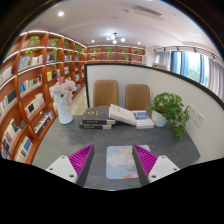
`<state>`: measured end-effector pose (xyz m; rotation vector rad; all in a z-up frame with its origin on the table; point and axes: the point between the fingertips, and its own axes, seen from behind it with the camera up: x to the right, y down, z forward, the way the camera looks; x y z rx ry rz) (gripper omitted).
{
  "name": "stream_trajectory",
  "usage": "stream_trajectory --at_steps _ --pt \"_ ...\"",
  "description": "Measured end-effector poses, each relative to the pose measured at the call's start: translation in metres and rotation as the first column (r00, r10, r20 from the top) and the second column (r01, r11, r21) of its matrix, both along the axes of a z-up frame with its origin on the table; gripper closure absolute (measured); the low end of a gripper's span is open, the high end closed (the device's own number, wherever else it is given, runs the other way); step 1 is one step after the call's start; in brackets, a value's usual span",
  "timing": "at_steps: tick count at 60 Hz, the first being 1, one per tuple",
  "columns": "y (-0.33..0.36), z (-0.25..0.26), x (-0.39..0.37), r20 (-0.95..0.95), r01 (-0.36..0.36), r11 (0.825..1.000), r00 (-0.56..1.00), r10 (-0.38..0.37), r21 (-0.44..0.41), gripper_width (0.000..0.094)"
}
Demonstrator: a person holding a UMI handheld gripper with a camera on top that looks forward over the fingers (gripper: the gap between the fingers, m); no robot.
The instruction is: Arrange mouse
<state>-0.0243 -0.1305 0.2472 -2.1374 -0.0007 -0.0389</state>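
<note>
A light blue and orange mouse pad [113, 165] lies on the grey table [60, 140], between my two fingers. A small pale shape [128, 163] rests on the pad's right part, close to the right finger; it may be the mouse, but I cannot tell. My gripper [113, 150] is open just above the table's near edge, with a pink pad [82, 158] at either side of the mouse pad and nothing held.
Beyond the pad lie a stack of dark books [98, 121] and white books [130, 115]. A potted plant [170, 108] stands at the right, a white vase with flowers [64, 104] at the left. Two chairs [105, 92] stand behind the table, and bookshelves [28, 90] line the left wall.
</note>
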Motion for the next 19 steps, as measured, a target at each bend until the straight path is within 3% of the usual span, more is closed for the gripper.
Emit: stream_trajectory --at_steps 19 --pt "-0.024 0.0 -0.027 -0.001 -0.009 1.0 1.0 0.009 0.008 0.0177"
